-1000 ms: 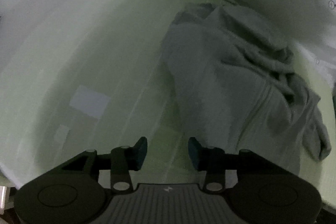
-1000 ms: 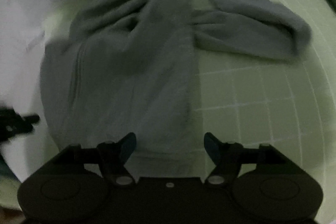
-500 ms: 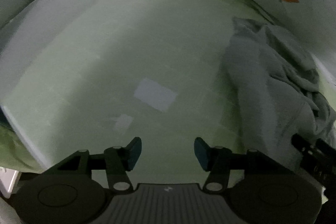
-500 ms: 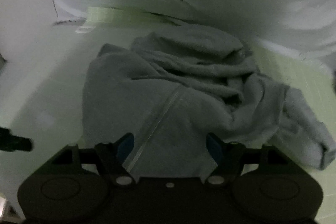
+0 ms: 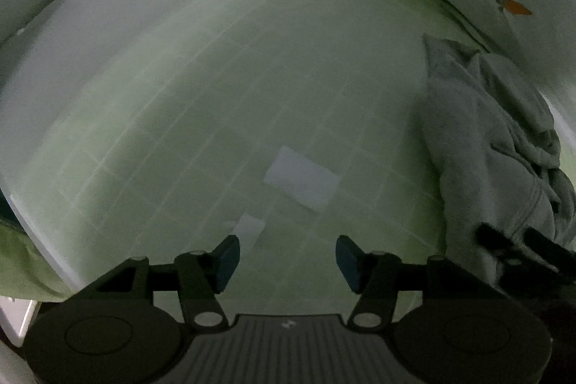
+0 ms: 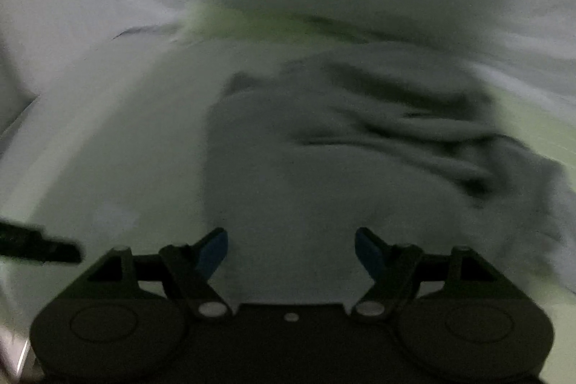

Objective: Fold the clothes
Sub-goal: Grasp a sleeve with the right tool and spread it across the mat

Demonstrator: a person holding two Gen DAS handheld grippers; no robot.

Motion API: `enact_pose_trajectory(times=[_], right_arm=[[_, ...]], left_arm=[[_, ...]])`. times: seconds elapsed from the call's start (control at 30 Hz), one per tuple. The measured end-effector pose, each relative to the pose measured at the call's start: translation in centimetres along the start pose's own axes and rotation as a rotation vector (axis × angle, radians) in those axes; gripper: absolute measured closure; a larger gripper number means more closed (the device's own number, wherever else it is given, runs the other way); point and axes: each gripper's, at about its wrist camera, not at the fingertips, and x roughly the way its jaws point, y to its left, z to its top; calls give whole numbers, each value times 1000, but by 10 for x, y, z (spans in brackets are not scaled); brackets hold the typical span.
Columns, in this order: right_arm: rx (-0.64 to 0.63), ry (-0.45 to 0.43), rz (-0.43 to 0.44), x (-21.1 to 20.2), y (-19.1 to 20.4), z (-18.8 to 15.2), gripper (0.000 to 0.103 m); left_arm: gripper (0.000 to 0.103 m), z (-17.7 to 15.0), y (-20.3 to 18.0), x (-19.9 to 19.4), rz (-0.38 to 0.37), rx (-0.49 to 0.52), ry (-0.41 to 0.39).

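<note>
**Both grippers swing off the grey top, ready for a new grab**

A second ago the left view looked right down on the grey garment. Now the grey garment (image 5: 496, 146) sits far off at 3 o'clock in that view, and the middle shows only the green checked mat (image 5: 223, 117). In the right view the cloth used to lie spread out with a sleeve at 2 o'clock; now the garment (image 6: 352, 150) is a bunched heap filling the middle, from 12 o'clock to 3 o'clock.

The left hand-held gripper (image 5: 287, 258) hangs over bare mat. Its jaws are opening and nothing is between them. I think it is held there to get out of the way and line up for the near edge of the cloth.

The right hand-held gripper (image 6: 291, 249) is spread wide with nothing pinched. The grey cloth lies just past its blue pads (image 6: 214, 249). It points at the heap, likely to pick a corner or hem.

The garment lies crumpled on the mat, close below the white bedding with small carrot prints (image 5: 514, 6). It is not folded yet. It needs to be pulled flat first, and the mat has lots of free room at 9 o'clock for that.

The right view is blurry, so small folds are hard to tell.
</note>
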Motion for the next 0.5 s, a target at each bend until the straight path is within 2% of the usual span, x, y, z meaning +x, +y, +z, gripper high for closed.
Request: enact_pose_trajectory(times=[0.07,0.13,0.17,0.2,0.27,0.33,0.5], right_arm=[[-54,11,10,11,11,0,25],[-95,13,-27,23,15,-1,28],[-94,14,-15,26,12,-1,36],[-75,8,12,25,6,0,63],[3,-22,45,14,-13,3,93],[108,-63,57,-2,-39,8,93],[361,-144,-52,-34,-134,4,94]], left_arm=[[41,0,-1,-1,3,-5,0],[41,1,-1,-1,7,-9,0],[41,1,-2,-1,7,-12,-3],[41,1,-3,-2,7,-15,-6],[41,1,-6,-4,6,-20,-16],[41,1,-13,-5,2,-21,-25],[41,-3,-38,-5,-11,-5,-39]])
